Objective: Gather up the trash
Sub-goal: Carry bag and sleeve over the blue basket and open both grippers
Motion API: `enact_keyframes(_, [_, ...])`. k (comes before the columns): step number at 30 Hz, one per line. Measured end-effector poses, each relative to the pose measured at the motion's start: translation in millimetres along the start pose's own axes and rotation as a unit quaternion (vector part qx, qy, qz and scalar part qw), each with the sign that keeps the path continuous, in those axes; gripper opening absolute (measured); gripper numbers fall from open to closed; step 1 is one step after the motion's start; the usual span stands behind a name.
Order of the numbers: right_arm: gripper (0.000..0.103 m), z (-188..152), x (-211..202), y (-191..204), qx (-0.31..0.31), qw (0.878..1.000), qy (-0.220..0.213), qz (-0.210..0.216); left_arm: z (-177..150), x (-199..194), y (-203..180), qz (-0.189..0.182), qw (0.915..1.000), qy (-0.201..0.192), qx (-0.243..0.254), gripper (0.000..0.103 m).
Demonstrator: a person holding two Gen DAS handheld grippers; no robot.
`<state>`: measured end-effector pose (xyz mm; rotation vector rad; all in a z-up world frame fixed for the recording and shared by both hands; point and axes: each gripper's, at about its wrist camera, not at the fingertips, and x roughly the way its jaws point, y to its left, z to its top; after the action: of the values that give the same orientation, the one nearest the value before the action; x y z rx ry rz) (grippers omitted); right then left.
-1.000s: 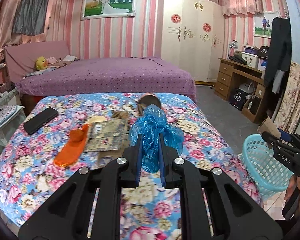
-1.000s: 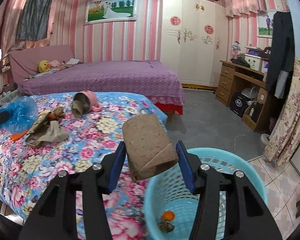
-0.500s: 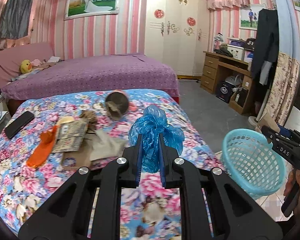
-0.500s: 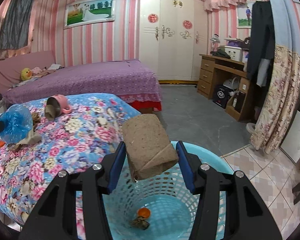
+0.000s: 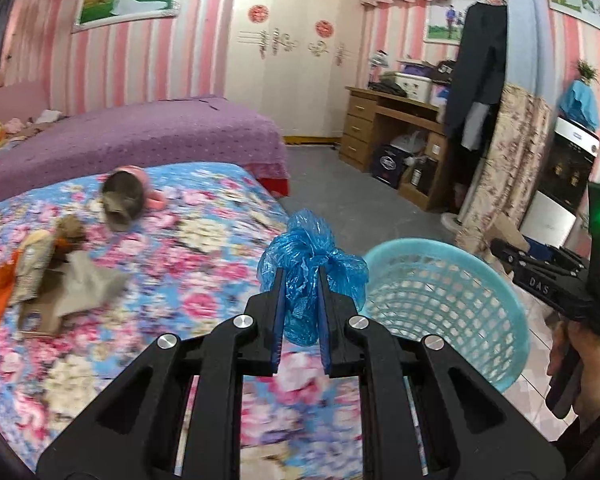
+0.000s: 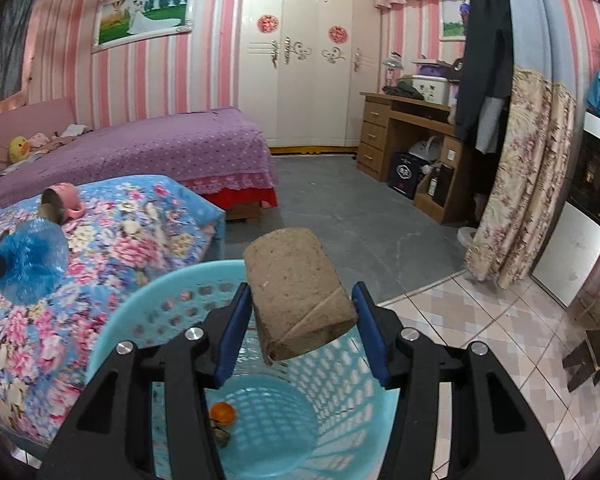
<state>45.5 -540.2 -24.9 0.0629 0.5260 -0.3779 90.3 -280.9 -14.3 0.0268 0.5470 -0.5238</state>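
Left tool (image 5: 299,280): clenched on a crumpled blue plastic bag (image 5: 312,264), held above the floral bed (image 5: 204,264) edge, beside the basket.
Right tool (image 6: 300,312): grasping a brown cardboard roll (image 6: 296,292), held tilted over the basket mouth.
Basket (image 6: 148,296): turquoise, on the floor beside the bed; orange scrap (image 6: 223,413) and dark bits at its bottom.
Change: both tools have swung further toward the basket; the roll now sits squarely over it.
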Motion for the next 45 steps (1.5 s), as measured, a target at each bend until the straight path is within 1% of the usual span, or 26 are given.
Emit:
enact_keyframes(4, [0.051,-3,1,-16,0.010,1.000,0.003,-0.013,-3,20,-27,-0.028,0.9995,0.012,0.010,0.013])
enact_keyframes(8, [0.051,-7,4,-26,0.021,1.000,0.009,-0.015,-6,37,-53,-0.053,0.9982,0.016,0.022,0.013])
enact_keyframes(13, [0.051,-9,4,-36,0.032,0.999,0.011,-0.017,-7,59,-78,-0.064,0.9968,0.033,0.035,0.015])
enact_keyframes(14, [0.051,-10,4,-37,0.033,0.999,0.011,-0.018,-7,63,-80,-0.060,0.9969,0.036,0.036,0.025])
enact_keyframes(15, [0.051,-10,5,-38,0.034,0.999,0.011,-0.019,-6,66,-80,-0.053,0.9972,0.037,0.036,0.044])
enact_keyframes(16, [0.051,-10,5,-38,0.036,0.999,0.011,-0.019,-6,67,-78,-0.046,0.9976,0.037,0.035,0.054])
enact_keyframes(17, [0.051,-11,5,-38,0.036,0.999,0.011,-0.019,-5,68,-76,-0.042,0.9979,0.036,0.034,0.067])
enact_keyframes(18, [0.051,-11,6,-37,0.036,0.999,0.011,-0.018,-4,68,-73,-0.036,0.9982,0.035,0.033,0.075])
enact_keyframes(19, [0.051,-11,5,-37,0.036,0.999,0.011,-0.018,-2,67,-68,-0.026,0.9987,0.032,0.031,0.078])
enact_keyframes(21, [0.051,-10,5,-36,0.035,0.999,0.009,-0.017,1,65,-57,-0.002,0.9993,0.026,0.026,0.091])
enact_keyframes(22, [0.051,-10,5,-35,0.034,0.999,0.008,-0.018,3,63,-50,0.010,0.9995,0.021,0.021,0.092])
enact_keyframes(28, [0.052,-10,4,-27,0.034,0.999,0.001,-0.016,8,52,-20,0.052,0.9986,0.004,0.008,0.096])
enact_keyframes(32, [0.052,-8,3,-21,0.037,0.999,-0.008,-0.013,9,46,-10,0.060,0.9981,0.002,-0.011,0.097])
enact_keyframes(37, [0.055,-9,6,-12,0.031,0.999,-0.005,-0.012,7,35,-4,0.062,0.9980,-0.004,-0.014,0.097])
enact_keyframes(38, [0.058,-10,6,-11,0.030,0.999,-0.006,-0.012,7,32,-3,0.062,0.9980,-0.004,-0.014,0.097])
enact_keyframes(41, [0.076,-10,7,-8,0.032,0.999,-0.006,-0.010,6,28,-2,0.063,0.9979,-0.005,-0.013,0.097])
enact_keyframes(43, [0.083,-9,4,-6,0.032,0.999,-0.011,-0.017,6,21,-1,0.064,0.9978,-0.007,-0.013,0.097])
enact_keyframes(44, [0.092,-8,3,-5,0.032,0.999,-0.013,-0.023,6,17,1,0.063,0.9979,-0.008,-0.014,0.097])
enact_keyframes(45, [0.097,-7,1,-3,0.030,0.999,-0.015,-0.029,6,14,2,0.064,0.9978,-0.010,-0.014,0.097])
